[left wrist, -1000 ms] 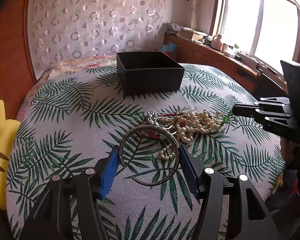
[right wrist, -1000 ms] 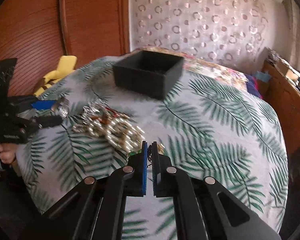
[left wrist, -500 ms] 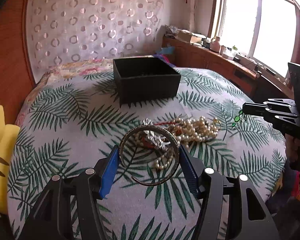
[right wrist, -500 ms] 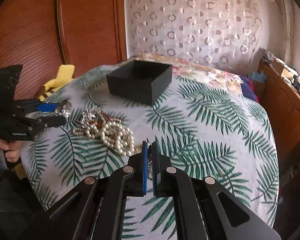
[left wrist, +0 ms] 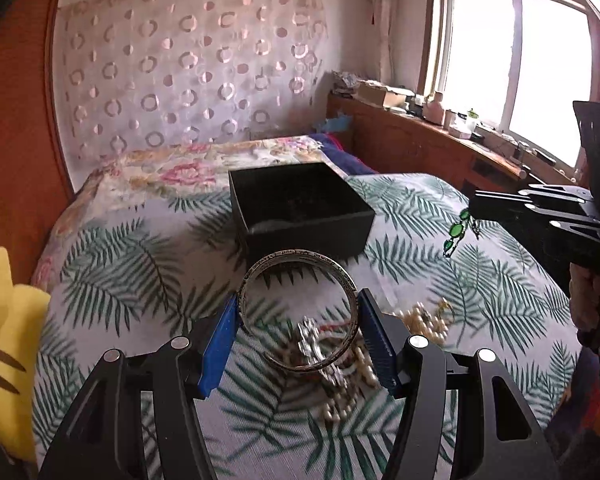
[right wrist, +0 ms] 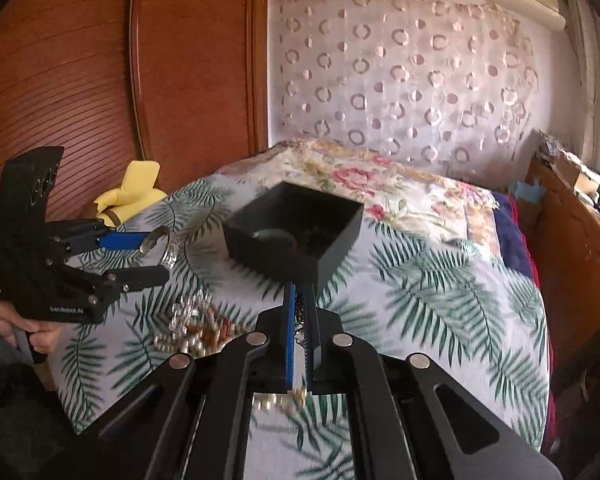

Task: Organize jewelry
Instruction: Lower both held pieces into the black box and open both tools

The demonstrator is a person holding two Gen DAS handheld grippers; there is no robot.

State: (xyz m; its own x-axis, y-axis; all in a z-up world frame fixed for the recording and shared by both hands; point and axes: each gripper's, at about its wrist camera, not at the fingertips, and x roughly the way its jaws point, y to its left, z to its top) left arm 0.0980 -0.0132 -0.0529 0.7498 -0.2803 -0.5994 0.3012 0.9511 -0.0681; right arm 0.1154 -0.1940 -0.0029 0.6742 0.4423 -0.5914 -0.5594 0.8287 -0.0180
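Holding a round silver metal bangle (left wrist: 300,312) between its blue pads, my left gripper (left wrist: 298,344) hangs above the bed with the palm-leaf cover (left wrist: 460,280). My right gripper (right wrist: 299,344) has its jaws pressed shut on a thin chain of green stones (left wrist: 458,230), which dangles from the tips. An open black square box (right wrist: 296,236) sits on the cover just past both grippers. A pile of white pearl strings (right wrist: 188,336) lies on the cover below them.

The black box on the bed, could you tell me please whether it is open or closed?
Open: the black box has no lid on it, and both wrist views look down past its rim into its dark interior.
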